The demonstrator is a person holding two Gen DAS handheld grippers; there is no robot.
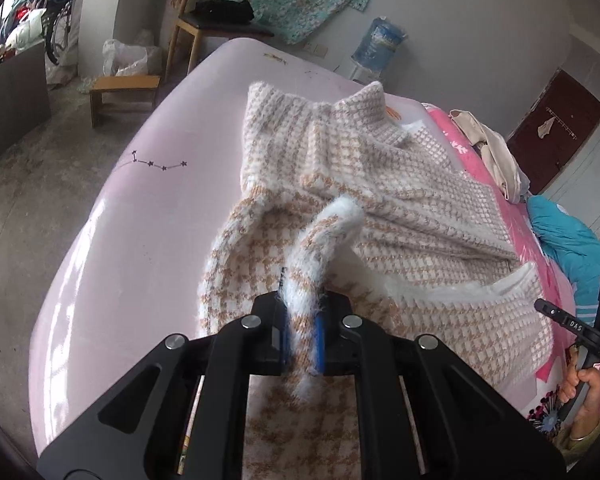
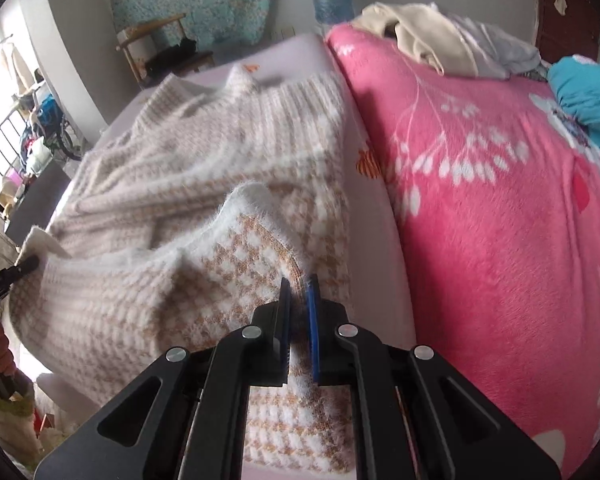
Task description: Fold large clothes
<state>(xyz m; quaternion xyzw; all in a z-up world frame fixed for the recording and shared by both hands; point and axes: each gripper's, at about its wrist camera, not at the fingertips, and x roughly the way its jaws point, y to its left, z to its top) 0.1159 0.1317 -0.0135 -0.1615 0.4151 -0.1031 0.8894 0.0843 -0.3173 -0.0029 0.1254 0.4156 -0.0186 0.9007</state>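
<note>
Left wrist view: the left gripper [image 1: 302, 316] pinches a fuzzy white edge of the houndstooth sweater [image 1: 400, 200] between its blue-padded fingers [image 1: 320, 332]. The sweater lies crumpled on the pale pink bed [image 1: 140, 220]. In the right wrist view, the right gripper [image 2: 299, 320] has its fingers pressed onto a raised sweater fold, just beside a bright pink floral blanket [image 2: 500, 200].

Right tongs [image 2: 299, 312] pinch the houndstooth sweater's [image 2: 188, 208] fluffy edge.
</note>
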